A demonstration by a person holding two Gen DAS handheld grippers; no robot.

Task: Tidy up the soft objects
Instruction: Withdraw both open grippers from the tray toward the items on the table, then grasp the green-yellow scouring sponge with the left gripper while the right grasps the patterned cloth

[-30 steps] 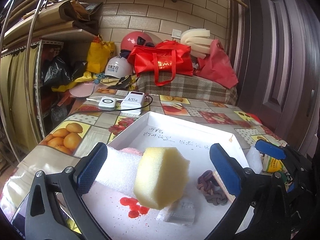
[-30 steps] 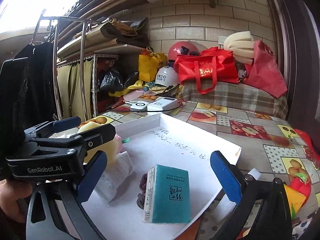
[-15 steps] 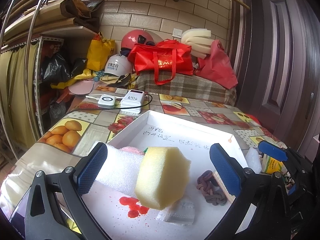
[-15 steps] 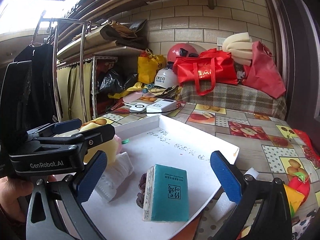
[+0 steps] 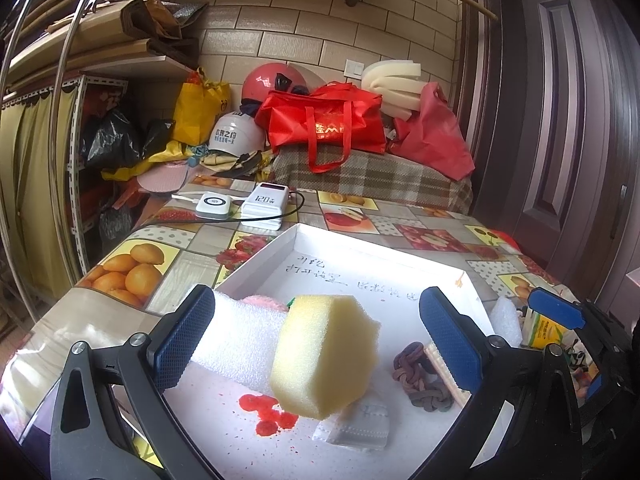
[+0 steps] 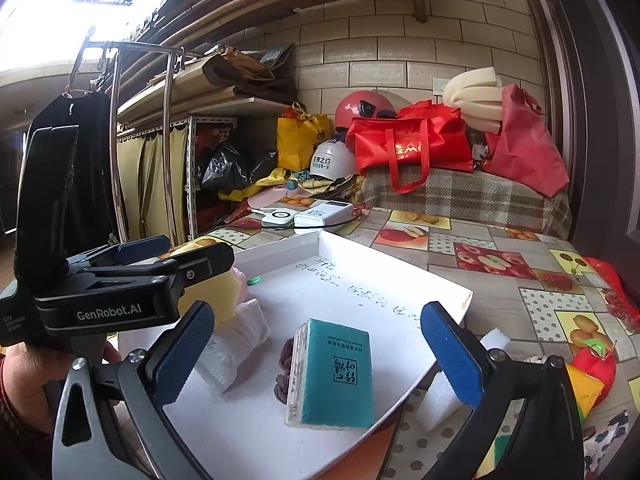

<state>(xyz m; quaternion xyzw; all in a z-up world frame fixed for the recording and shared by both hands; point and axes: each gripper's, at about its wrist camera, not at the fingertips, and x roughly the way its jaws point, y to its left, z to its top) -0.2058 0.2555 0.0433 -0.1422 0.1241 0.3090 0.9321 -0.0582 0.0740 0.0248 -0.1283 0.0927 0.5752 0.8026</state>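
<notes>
Care is needed: yellow sponge (image 5: 326, 354), mid-frame, should be clamped gently by left gripper (image 5: 316, 338), its jaws now apart; right gripper (image 6: 318, 354) is likewise held apart.

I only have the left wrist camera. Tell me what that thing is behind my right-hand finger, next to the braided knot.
Observer: A teal tissue pack, lying in the white tray, printed side up.
Operator: Report the right gripper's state.
Observer: The right gripper is open, with its fingers on either side of the pack and not touching it.
Operator: Tell me what's holding my gripper.
Observer: A bare hand grips the left gripper from below, at the tray's left side.
</notes>
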